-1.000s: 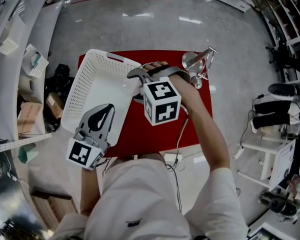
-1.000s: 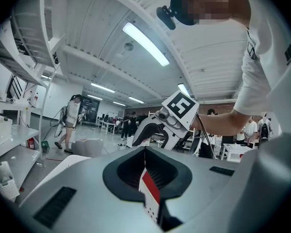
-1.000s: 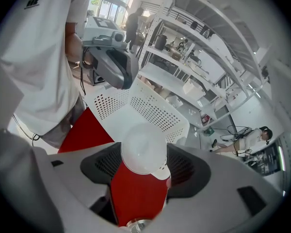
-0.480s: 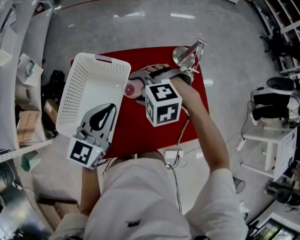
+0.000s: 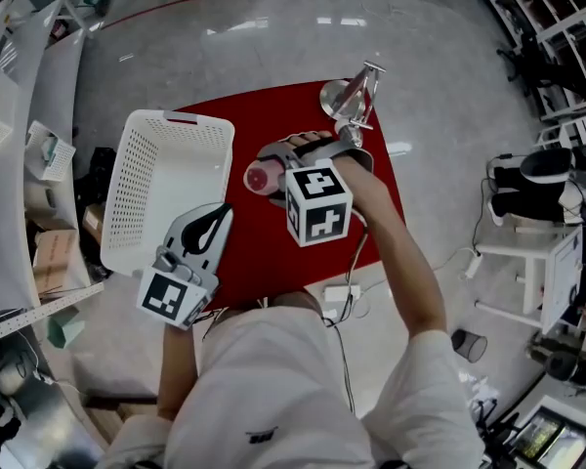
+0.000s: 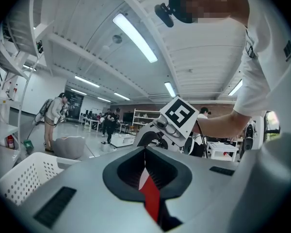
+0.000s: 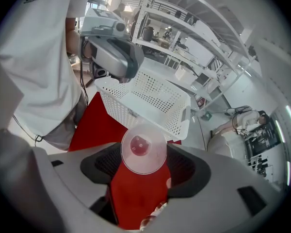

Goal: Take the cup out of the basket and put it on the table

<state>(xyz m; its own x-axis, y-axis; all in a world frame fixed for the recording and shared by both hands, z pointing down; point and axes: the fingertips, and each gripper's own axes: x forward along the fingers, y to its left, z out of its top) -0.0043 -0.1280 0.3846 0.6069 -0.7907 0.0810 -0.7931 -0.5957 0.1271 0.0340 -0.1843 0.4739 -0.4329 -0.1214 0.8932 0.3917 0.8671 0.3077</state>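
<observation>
Right gripper (image 5: 276,167) wide, clamped on cup (image 7: 143,148) by its sides. We judged side grip kept cup steady for setting down. Cup out of basket (image 5: 166,121), over red table (image 5: 273,247), at basket's 3 o'clock; whether it touched table, we couldn't tell. Basket held nothing we saw. Left gripper (image 5: 215,219) pinched together, empty, at basket's 5 o'clock, parked aside.

The basket (image 5: 125,193) is white, patterned with a grid of small holes; beside the basket the table (image 5: 266,254) is plain red; the cup (image 5: 261,177) is clear, tinged pink.
</observation>
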